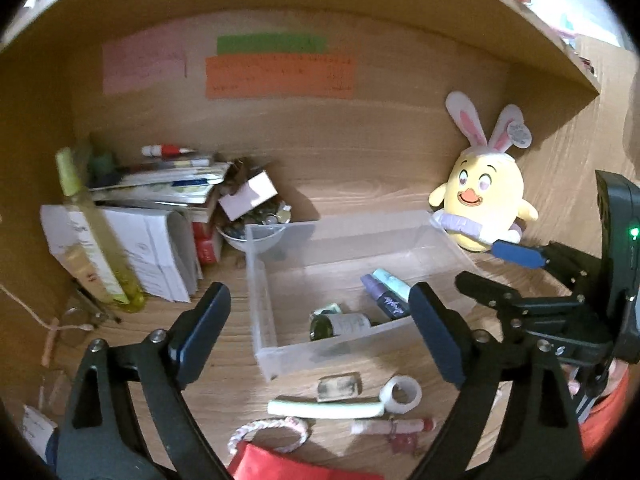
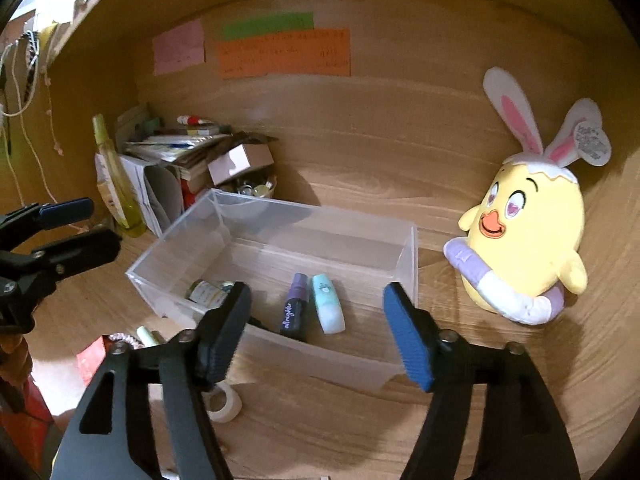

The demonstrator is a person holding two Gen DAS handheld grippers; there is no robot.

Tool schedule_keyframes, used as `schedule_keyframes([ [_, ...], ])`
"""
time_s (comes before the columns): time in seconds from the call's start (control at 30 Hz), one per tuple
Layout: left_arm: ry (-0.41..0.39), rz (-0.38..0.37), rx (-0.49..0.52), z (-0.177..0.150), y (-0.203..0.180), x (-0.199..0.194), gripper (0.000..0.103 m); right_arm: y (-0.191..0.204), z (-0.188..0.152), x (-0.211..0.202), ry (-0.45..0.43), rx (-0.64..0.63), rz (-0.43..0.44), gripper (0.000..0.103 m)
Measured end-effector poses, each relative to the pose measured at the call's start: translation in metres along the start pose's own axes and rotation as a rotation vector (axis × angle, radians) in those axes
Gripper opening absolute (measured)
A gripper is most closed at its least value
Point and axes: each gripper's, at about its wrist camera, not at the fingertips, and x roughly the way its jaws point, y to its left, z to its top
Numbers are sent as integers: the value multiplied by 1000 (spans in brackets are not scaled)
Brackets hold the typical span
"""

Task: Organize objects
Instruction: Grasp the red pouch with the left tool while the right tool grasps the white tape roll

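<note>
A clear plastic box [image 1: 260, 292] [image 2: 408, 248] stands on the wooden desk. In it lie a purple tube [image 1: 380, 298] [image 2: 295, 306], a mint tube [image 1: 394, 282] [image 2: 328, 304] and a small dark bottle [image 1: 340, 325] [image 2: 206, 292]. In front of the box lie a small glass jar [image 1: 340, 386], a white tape roll [image 1: 400, 394] [image 2: 224, 402], a pale green stick [image 1: 324, 408], a pink tube [image 1: 392, 426] and a braided ring [image 1: 268, 434]. My left gripper [image 1: 320, 328] is open above the box's near wall. My right gripper [image 2: 316, 332] is open and empty over the box's front.
A yellow chick plush with bunny ears [image 1: 480, 196] [image 2: 528, 240] sits right of the box. At the left stand a tall yellow-green bottle [image 1: 92, 240] [image 2: 116, 184], stacked papers and boxes [image 1: 160, 208] and a bowl of small items [image 1: 256, 228]. A red pouch [image 1: 288, 464] lies nearest.
</note>
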Motion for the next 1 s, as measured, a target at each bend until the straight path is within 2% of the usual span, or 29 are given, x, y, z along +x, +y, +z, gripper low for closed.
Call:
schedule_keyframes([
  [0.33, 30, 51, -12, -29, 21, -20, 94, 11, -20, -14, 9, 0, 35, 71],
  [0.73, 174, 92, -82, -88, 36, -9, 96, 26, -57, 9, 124, -3, 79, 71],
  [0.83, 225, 68, -139, -104, 39, -1, 96, 28, -66, 17, 156, 1, 99, 71],
  [1.0, 267, 119, -207, -123, 43, 9, 96, 36, -71, 25, 184, -12, 131, 71],
])
